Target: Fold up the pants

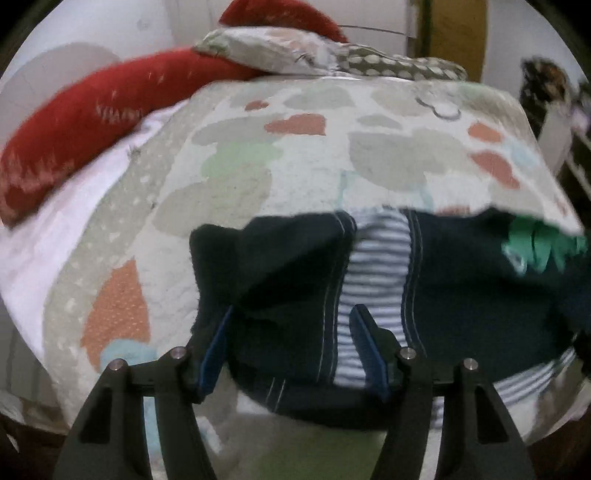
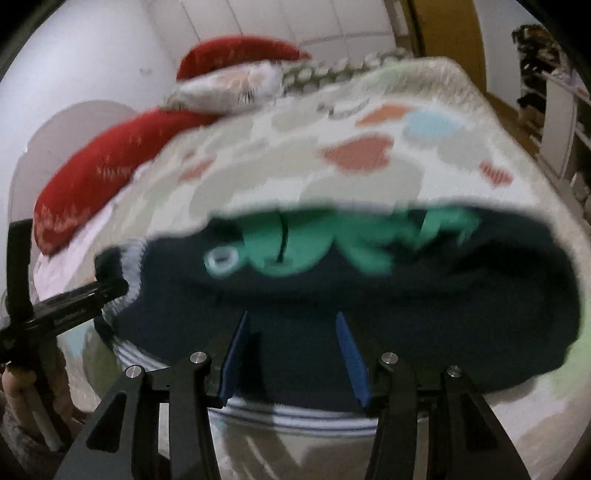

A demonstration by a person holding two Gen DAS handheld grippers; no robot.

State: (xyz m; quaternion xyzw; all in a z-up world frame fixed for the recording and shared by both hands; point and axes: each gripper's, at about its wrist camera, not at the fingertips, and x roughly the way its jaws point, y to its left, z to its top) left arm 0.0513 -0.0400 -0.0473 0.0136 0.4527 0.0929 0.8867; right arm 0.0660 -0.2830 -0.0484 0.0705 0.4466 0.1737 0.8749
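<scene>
Dark navy pants [image 1: 288,273] with a blue-and-white striped lining [image 1: 376,258] and a green printed figure [image 1: 543,247] lie on a patterned bedspread [image 1: 258,155]. My left gripper [image 1: 291,314] is open, its blue-padded fingers [image 1: 364,332] straddling the pants near the striped strip. In the right wrist view the pants [image 2: 369,295] show the green figure [image 2: 295,251]. My right gripper [image 2: 291,321] is open just above the navy fabric by the striped waistband [image 2: 295,417]. The left tool [image 2: 66,306] shows at the left there. Both views are motion-blurred.
Red cushions [image 1: 74,122] and a patterned pillow [image 1: 295,51] lie at the head of the bed by a white wall. A wooden door [image 1: 454,33] and shelving [image 2: 546,92] stand to the right. The bed's near edge runs under both grippers.
</scene>
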